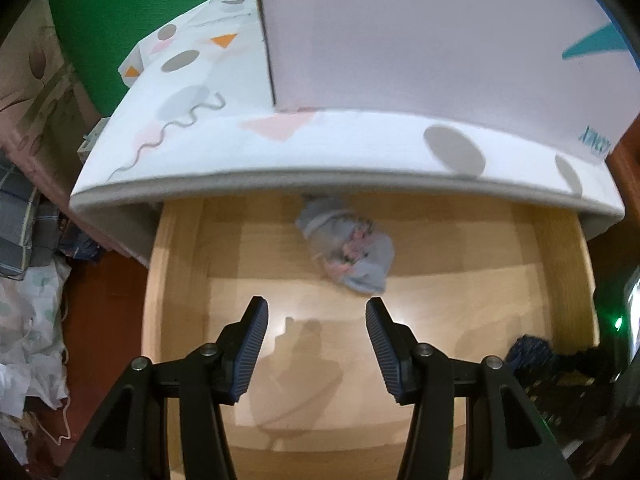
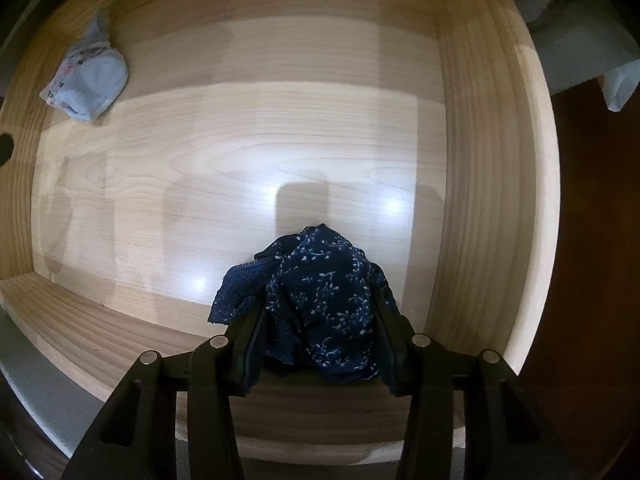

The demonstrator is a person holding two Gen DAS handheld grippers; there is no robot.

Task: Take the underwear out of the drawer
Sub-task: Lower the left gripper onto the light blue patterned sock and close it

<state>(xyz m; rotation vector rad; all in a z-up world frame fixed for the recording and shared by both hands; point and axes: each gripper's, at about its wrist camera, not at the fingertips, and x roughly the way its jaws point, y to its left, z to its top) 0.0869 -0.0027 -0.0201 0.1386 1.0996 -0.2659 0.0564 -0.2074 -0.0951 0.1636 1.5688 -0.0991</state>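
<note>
Gripping navy underwear (image 2: 324, 300) — drawer (image 2: 492, 160) roomy, seemingly.

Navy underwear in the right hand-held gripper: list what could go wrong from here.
1. The navy underwear is bunched between the right hand-held gripper fingers, with a lace edge hanging loose to one side; it might slip out or catch on the drawer wall on the way up.
2. The left hand-held gripper is open and empty short of the light blue underwear, which lies partly under the patterned sheet edge, so a reach could bump that overhang.
</note>
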